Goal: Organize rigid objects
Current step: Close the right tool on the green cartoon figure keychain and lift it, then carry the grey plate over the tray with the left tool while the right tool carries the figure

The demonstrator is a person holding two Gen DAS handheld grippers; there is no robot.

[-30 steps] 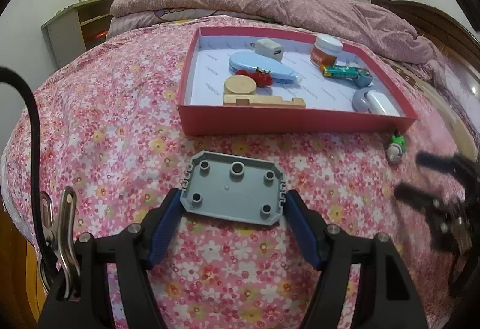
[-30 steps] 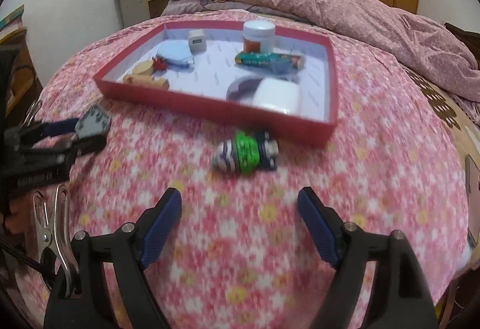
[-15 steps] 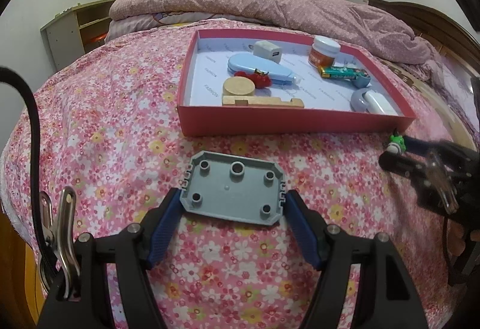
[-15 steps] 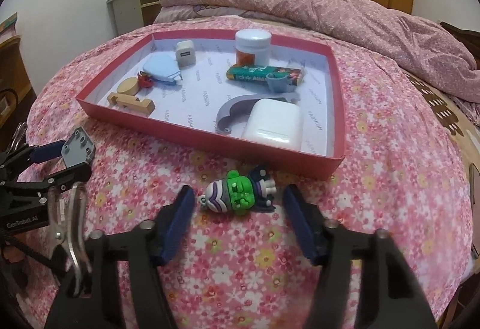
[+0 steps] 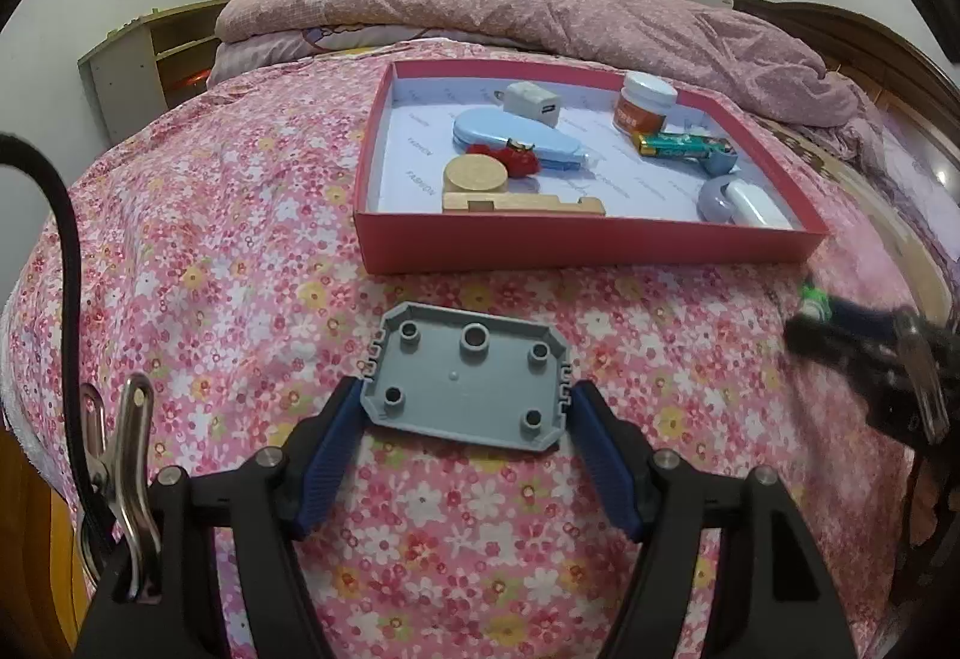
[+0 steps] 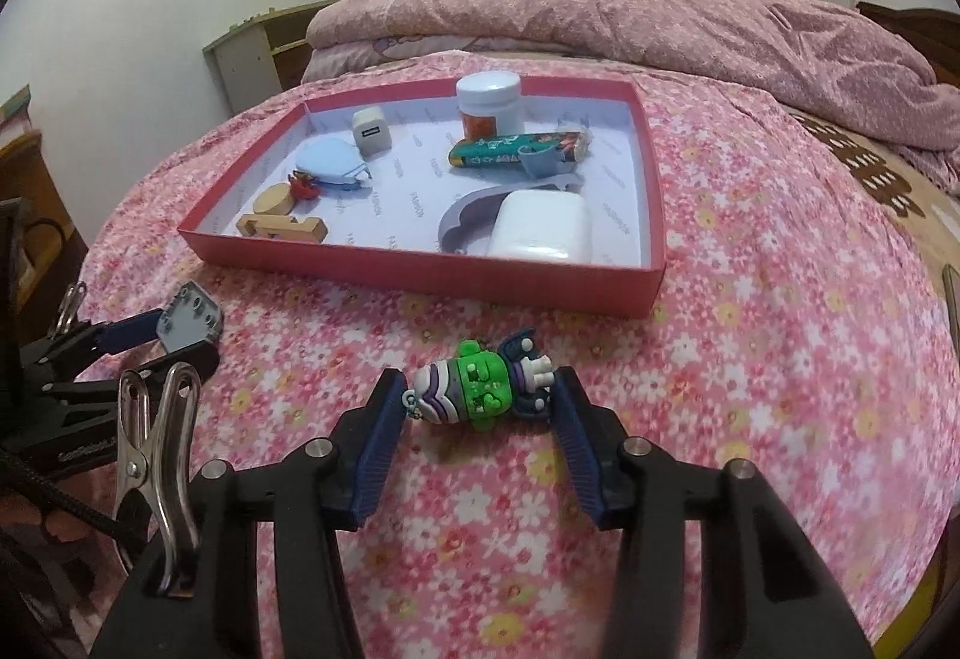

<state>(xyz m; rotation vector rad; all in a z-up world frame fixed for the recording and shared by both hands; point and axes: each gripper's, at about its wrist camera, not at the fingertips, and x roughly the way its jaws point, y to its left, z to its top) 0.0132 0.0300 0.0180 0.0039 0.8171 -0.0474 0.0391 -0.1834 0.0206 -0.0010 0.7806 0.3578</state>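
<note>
My left gripper (image 5: 468, 395) is shut on a grey rectangular plate (image 5: 468, 377) with round holes, held just over the flowered bedspread in front of the red box (image 5: 588, 245). In the right wrist view the plate (image 6: 189, 320) and left gripper (image 6: 180, 347) show at the far left. A green and purple toy figure (image 6: 480, 389) lies on its side on the bedspread, just outside the box's near wall (image 6: 420, 272). My right gripper (image 6: 477, 383) has it between its closing jaws, the blue pads (image 6: 378, 443) meeting its two ends. The right gripper (image 5: 840, 323) appears blurred at the right edge.
The box holds a white charger (image 5: 531, 104), a blue case (image 5: 516, 140), a wooden disc (image 5: 474, 176), a wooden stand (image 5: 522, 204), a jar (image 5: 645, 104), a green tube (image 5: 684, 144) and a white case (image 6: 540, 233). A pink quilt (image 5: 540, 11) lies behind it.
My right gripper came forward around the toy figure and its jaws narrowed onto it. The left gripper and its grey plate stayed still.
</note>
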